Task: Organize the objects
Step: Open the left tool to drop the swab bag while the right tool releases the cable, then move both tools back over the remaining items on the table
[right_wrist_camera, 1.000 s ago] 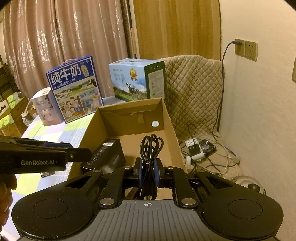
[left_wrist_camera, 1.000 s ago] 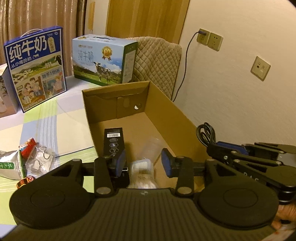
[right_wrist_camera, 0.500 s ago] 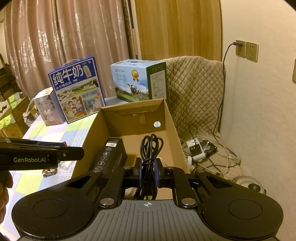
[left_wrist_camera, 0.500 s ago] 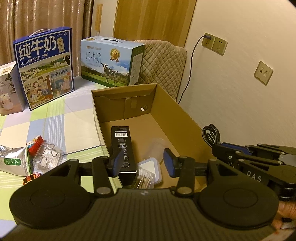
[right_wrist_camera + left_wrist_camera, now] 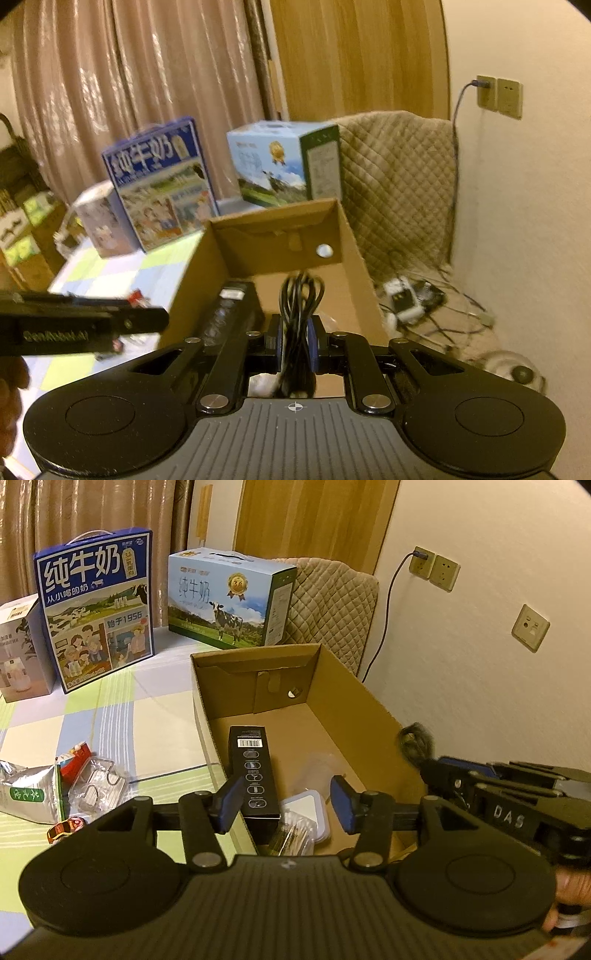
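- The right hand-held gripper [image 5: 295,341] is clamped on a coiled black cable [image 5: 301,295], held above the cardboard box [image 5: 347,236].
- The left hand-held gripper [image 5: 284,805] gapes wide and empty over the box's near end.
- A black carton [image 5: 255,771] lies inside the box.

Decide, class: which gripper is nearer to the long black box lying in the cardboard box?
Left. The left gripper hangs open right above the near end of the long black box. The right gripper, shut on the coiled black cable, sits further right of it.
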Available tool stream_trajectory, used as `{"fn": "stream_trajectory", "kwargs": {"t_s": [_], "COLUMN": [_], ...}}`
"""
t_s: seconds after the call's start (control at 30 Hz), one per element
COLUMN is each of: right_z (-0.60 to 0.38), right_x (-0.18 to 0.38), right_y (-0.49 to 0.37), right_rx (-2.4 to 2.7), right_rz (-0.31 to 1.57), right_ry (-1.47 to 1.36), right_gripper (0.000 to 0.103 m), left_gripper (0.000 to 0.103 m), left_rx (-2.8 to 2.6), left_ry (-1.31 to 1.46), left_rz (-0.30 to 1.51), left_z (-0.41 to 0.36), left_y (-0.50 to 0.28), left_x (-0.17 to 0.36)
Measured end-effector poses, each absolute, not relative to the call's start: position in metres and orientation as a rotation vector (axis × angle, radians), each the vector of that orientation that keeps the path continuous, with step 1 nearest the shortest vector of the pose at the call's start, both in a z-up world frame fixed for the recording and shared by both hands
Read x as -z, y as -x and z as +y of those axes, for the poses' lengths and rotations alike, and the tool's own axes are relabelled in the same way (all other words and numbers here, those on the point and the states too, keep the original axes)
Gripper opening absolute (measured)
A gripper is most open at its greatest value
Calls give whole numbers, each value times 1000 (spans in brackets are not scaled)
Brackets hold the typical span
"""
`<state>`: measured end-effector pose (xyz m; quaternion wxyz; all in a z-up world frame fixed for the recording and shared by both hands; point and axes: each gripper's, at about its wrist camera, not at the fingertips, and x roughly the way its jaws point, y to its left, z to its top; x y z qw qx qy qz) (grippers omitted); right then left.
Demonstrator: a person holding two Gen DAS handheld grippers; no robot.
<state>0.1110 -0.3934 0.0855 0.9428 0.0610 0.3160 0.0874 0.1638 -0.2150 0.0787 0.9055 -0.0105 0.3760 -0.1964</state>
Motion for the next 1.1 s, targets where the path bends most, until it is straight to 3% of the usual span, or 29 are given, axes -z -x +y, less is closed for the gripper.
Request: {"fn": "stream_trajectory", "kwargs": {"t_s": [0.07,0.13,0.2,0.37,0.53,0.73,1.1], "right_z": [-396,-399,-402,-403,-398,-385,-348], "right_x": [-86,-87,-89,-94,-103,-118,-132], "right_y": [-112,-111,-108,-98,-84,-66,-41], "right_rx": [-184,-169,-161,-156,-150,-162,-194], "right_rz": [625,608,600,605,601,583,570], "right_ry": [-141,-156,-180,-183,-183,-162,-124], "right_gripper": [15,42,50,50,51,51,52], "left_gripper": [50,57,59,67,83,94,102], "left_rx": [401,395,389,368,338,291,166], "left_ry": [25,29,34,42,40,35,17], "left_rz": [779,779,779,776,762,731,670], "left_z": [-213,-209,-205,-193,-176,-150,-83], "left_y": [-164,-164,-163,-156,-142,-124,-84], "left_x": [-77,-77,-77,-80,-87,-100,-113]}}
